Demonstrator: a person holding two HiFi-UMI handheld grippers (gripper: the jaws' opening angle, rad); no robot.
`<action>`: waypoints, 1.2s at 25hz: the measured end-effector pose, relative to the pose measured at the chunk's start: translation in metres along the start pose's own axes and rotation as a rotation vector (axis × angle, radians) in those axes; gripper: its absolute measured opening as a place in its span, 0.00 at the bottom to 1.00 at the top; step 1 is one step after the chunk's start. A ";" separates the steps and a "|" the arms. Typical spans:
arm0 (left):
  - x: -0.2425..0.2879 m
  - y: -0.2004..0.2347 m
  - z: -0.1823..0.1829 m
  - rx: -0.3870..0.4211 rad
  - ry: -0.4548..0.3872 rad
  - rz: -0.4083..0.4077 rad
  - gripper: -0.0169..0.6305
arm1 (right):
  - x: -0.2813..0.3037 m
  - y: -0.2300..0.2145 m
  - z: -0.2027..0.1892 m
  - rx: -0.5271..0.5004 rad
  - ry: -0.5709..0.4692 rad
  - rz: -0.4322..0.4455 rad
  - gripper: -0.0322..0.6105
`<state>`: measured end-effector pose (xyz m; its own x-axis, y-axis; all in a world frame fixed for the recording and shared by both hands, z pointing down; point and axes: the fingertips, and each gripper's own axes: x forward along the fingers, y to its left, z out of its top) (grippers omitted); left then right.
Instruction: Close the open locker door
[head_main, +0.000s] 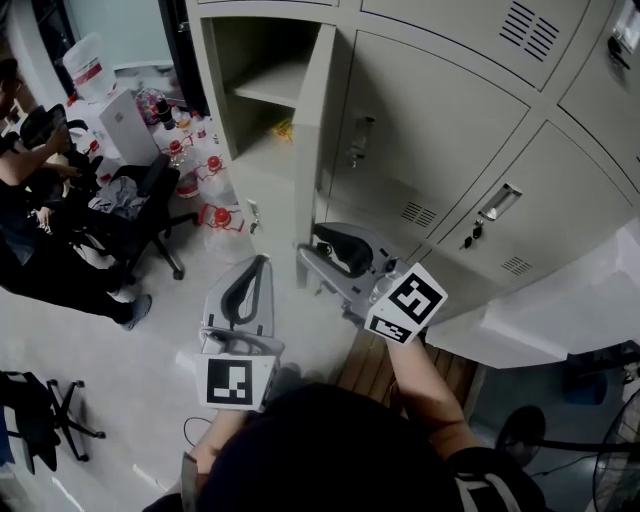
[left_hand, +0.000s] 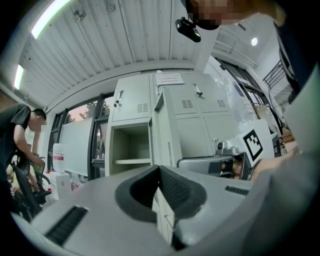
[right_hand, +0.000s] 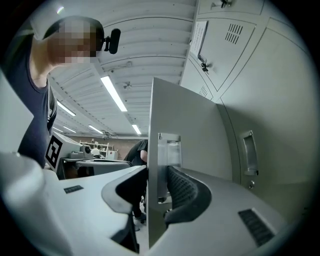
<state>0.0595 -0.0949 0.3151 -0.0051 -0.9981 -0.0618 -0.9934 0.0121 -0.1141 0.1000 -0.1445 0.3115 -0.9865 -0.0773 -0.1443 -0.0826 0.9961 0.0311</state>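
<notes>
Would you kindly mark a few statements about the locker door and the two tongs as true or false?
1. The door is fully closed. False: it stands open.
2. The door's edge stands between the right tongs. True.
3. The left tongs hold the door. False: they are shut, empty and apart from it.
4. A shelf sits inside the open locker. True.

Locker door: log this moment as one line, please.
locker door: open | right gripper: open, door edge between jaws | left gripper: shut, empty
</notes>
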 end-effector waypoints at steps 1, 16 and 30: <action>-0.001 0.002 -0.001 0.000 0.000 0.003 0.03 | 0.002 0.000 0.000 -0.003 0.001 0.001 0.26; -0.012 0.046 -0.005 0.007 0.011 0.069 0.03 | 0.058 0.014 -0.007 -0.015 0.010 -0.016 0.24; 0.011 0.133 -0.015 -0.036 -0.007 0.000 0.03 | 0.137 0.011 -0.016 -0.040 0.017 -0.093 0.23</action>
<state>-0.0747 -0.1052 0.3136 -0.0047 -0.9976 -0.0688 -0.9969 0.0101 -0.0781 -0.0385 -0.1445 0.3076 -0.9766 -0.1703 -0.1314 -0.1791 0.9821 0.0580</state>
